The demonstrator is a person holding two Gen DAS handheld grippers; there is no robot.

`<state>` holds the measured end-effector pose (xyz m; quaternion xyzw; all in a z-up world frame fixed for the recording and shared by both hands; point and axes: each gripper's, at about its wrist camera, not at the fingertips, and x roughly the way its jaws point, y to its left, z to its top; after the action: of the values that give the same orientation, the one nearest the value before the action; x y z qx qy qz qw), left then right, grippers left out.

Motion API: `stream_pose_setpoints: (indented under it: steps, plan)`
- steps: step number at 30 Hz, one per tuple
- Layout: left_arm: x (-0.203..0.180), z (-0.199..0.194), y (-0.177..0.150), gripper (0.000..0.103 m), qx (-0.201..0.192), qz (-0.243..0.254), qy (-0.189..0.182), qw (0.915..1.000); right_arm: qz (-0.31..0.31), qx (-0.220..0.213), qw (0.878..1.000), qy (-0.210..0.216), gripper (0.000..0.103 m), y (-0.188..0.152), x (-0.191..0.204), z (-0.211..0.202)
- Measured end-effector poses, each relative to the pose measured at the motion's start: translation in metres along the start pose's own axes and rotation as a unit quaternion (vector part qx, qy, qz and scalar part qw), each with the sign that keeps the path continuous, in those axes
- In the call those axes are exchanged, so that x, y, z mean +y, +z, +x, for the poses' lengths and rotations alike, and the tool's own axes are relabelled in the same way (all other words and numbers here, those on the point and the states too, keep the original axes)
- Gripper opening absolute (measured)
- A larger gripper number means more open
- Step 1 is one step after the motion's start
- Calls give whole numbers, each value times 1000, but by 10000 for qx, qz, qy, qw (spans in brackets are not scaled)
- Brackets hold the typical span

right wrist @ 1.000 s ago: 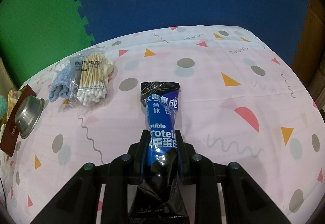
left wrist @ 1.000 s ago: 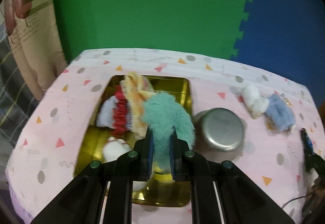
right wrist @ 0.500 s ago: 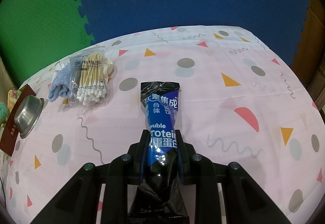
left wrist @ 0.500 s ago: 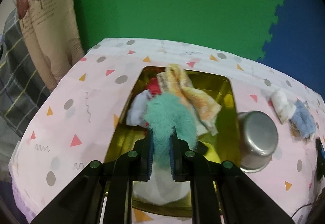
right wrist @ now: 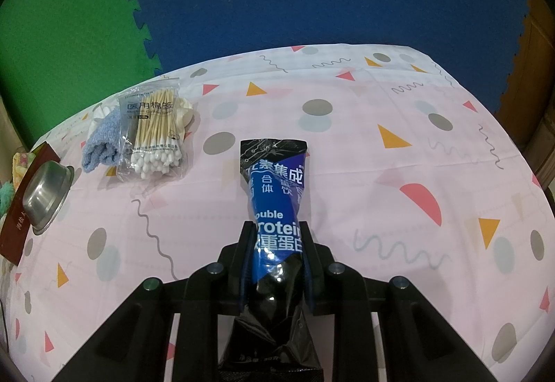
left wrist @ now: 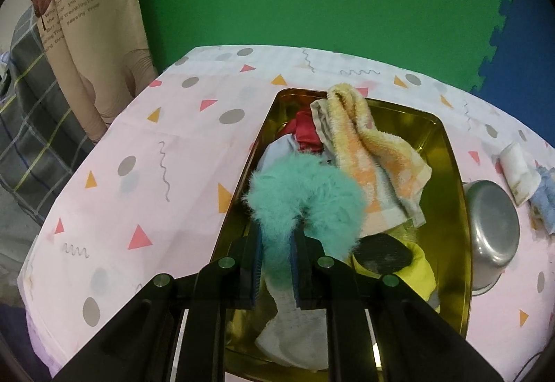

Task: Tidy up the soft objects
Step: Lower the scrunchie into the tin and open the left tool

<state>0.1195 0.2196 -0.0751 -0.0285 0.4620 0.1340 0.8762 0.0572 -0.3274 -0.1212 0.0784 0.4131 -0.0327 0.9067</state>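
Observation:
My left gripper (left wrist: 275, 243) is shut on a fluffy teal scrunchie (left wrist: 308, 201) and holds it over the left side of a gold metal tray (left wrist: 451, 208). The tray holds an orange-yellow towel (left wrist: 371, 153), a red cloth (left wrist: 307, 132), a white sock (left wrist: 295, 340) and a yellow-green item (left wrist: 416, 271). A white cloth (left wrist: 518, 170) and a blue cloth (left wrist: 546, 198) lie right of the tray; the blue cloth (right wrist: 100, 142) also shows in the right wrist view. My right gripper (right wrist: 277, 236) is shut on a blue and black protein packet (right wrist: 275, 194) above the tablecloth.
A steel bowl (left wrist: 491, 236) lies tilted against the tray's right side; it shows in the right wrist view too (right wrist: 47, 188). A bag of cotton swabs (right wrist: 154, 136) lies beside the blue cloth. The table's left edge (left wrist: 86, 160) drops toward a curtain and a plaid sofa.
My left gripper has moved left and closer over the tray with the teal scrunchie in it. The right gripper and its packet have not moved.

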Motion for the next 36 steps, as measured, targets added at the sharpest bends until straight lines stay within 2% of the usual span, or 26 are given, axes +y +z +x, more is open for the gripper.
stream_pose_setpoints:
  steps: [8, 15, 20, 27, 31, 36]
  plan:
    - [0, -7, 0, 28, -68, -9, 44, 10000, -8, 3, 10000, -7, 24, 0, 0, 0]
    - [-2, -30, -6, 37, -346, -24, 78, 9994, -75, 11, 9999, -72, 24, 1, 1, 0]
    - [-13, -50, -18, 38, -606, 33, 219, 9979, -123, 17, 9998, -124, 24, 1, 2, 0]
    - [-18, -67, -36, 41, -768, -234, 51, 9968, -183, 24, 9997, -184, 24, 0, 4, -1]
    - [-16, -75, -45, 53, -988, -283, 187, 9945, -213, 20, 9995, -223, 24, 0, 7, -1]
    - [-17, -74, -57, 55, -1065, -3, 422, 9934, -301, 9, 9989, -358, 23, 0, 12, -1]
